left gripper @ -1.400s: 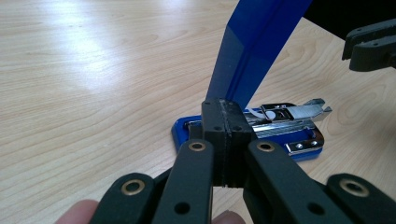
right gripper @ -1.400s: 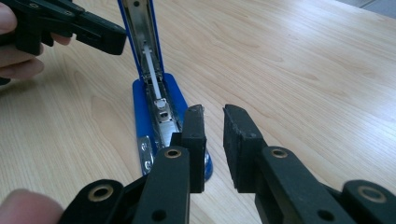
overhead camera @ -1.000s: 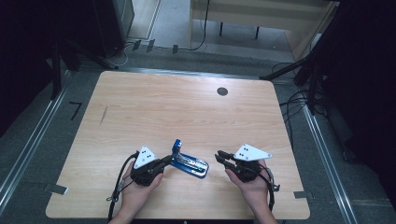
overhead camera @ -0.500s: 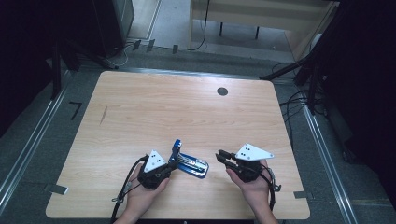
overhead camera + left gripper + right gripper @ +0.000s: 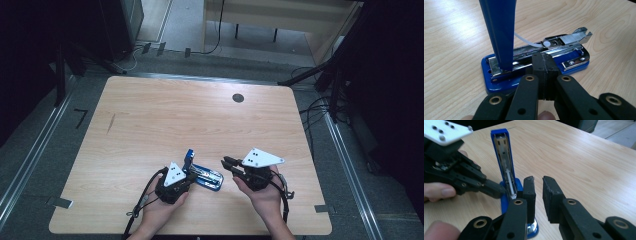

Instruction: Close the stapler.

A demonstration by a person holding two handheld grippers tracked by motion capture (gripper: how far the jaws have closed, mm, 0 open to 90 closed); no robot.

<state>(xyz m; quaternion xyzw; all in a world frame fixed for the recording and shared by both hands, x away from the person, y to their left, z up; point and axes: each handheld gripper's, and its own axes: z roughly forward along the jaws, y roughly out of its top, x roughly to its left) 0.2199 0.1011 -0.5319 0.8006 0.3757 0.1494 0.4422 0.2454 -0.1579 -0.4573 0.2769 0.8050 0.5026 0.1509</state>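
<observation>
The blue stapler [image 5: 202,173] lies opened on the surface [image 5: 190,125], lid upright. The left tongs [image 5: 543,65], pressed closed, touch the stapler's near side. The right tongs [image 5: 537,185], slightly parted and empty, sit just beside its end.

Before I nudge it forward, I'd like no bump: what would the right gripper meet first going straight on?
Probably the open blue stapler: the right gripper points at its base, jaws apart. Depth is unclear.
</observation>
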